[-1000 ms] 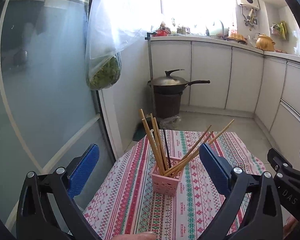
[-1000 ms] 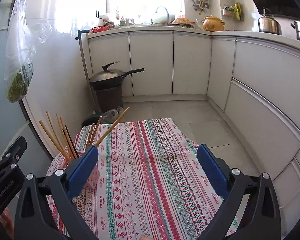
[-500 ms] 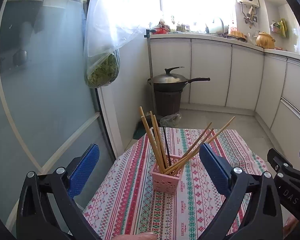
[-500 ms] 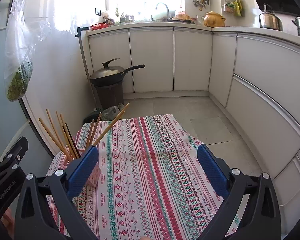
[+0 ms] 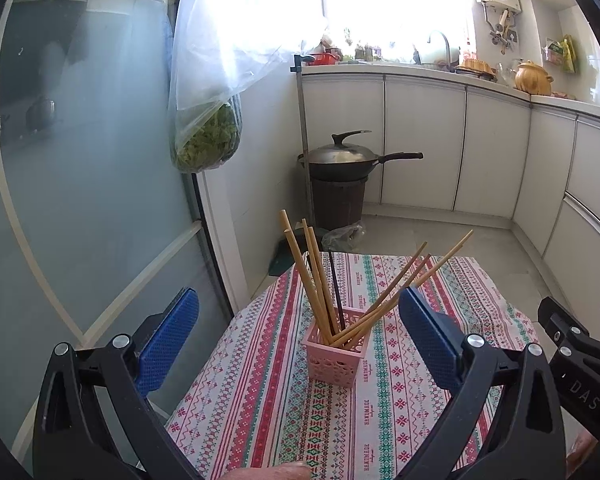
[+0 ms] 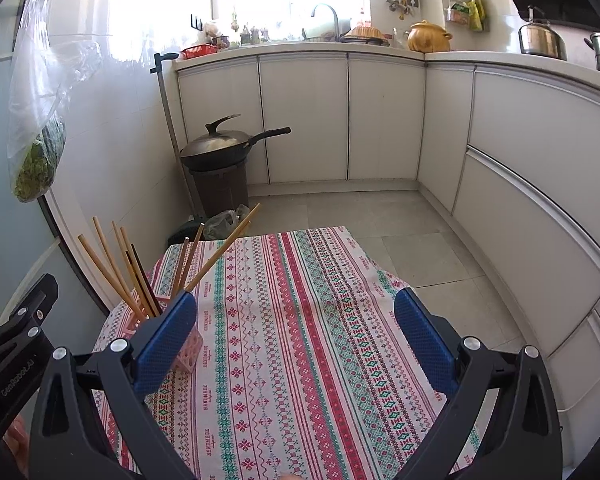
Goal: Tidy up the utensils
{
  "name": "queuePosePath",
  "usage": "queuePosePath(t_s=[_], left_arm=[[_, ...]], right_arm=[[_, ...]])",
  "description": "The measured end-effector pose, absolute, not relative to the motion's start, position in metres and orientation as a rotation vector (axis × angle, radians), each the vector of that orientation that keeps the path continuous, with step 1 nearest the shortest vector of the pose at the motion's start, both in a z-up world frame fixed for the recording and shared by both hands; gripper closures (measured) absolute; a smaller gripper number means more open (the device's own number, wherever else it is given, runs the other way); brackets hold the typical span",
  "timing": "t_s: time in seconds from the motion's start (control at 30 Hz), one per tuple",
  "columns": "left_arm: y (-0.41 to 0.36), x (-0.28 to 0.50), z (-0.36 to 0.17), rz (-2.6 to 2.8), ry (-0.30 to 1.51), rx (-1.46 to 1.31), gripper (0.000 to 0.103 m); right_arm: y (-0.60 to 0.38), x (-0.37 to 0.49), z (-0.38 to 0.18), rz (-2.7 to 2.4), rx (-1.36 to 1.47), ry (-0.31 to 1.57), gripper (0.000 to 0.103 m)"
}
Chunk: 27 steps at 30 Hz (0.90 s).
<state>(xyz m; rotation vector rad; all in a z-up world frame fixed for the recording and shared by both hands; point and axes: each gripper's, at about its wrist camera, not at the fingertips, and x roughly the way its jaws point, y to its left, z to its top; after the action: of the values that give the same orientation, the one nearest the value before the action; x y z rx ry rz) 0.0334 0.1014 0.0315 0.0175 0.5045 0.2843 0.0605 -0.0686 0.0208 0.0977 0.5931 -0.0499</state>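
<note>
A pink perforated holder point(image 5: 334, 354) stands on the patterned tablecloth point(image 5: 260, 400) with several wooden chopsticks point(image 5: 312, 276) and one dark chopstick point(image 5: 336, 292) leaning out of it. My left gripper point(image 5: 298, 342) is open and empty, held above the table with the holder between and beyond its fingers. In the right wrist view the holder point(image 6: 188, 354) sits partly behind the left finger, chopsticks point(image 6: 112, 268) fanning up. My right gripper point(image 6: 296, 344) is open and empty over the cloth point(image 6: 300, 320).
A glass door point(image 5: 80, 180) with a hanging bag of greens point(image 5: 208, 140) is on the left. A lidded wok point(image 6: 220, 146) rests on a dark bin beyond the table's far edge. White cabinets point(image 6: 520, 180) curve round the right. The other gripper point(image 5: 580, 364) shows at the right edge.
Both grippers have drawn back and up a little from the table, so the holder looks slightly farther away. Both stay open. The holder and chopsticks have not moved.
</note>
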Motion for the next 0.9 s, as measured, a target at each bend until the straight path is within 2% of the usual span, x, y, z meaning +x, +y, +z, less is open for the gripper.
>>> queuePosePath(t_s=[0.67,0.8,0.9], left_arm=[[0.0982,0.0349,0.0288,0.292,0.519,0.041,0.008],[0.0963,0.0356,0.0272,0.283,0.524,0.052,0.016],[0.0951,0.0347,0.0268,0.259,0.519,0.049,0.026]], right_arm=[[-0.0654,0.0625,0.0175,-0.041,0.103,0.613,0.007],[-0.0661,0.0628,0.0173,-0.040,0.102,0.616,0.007],[-0.0659,0.0630,0.0165,-0.039,0.103,0.620,0.007]])
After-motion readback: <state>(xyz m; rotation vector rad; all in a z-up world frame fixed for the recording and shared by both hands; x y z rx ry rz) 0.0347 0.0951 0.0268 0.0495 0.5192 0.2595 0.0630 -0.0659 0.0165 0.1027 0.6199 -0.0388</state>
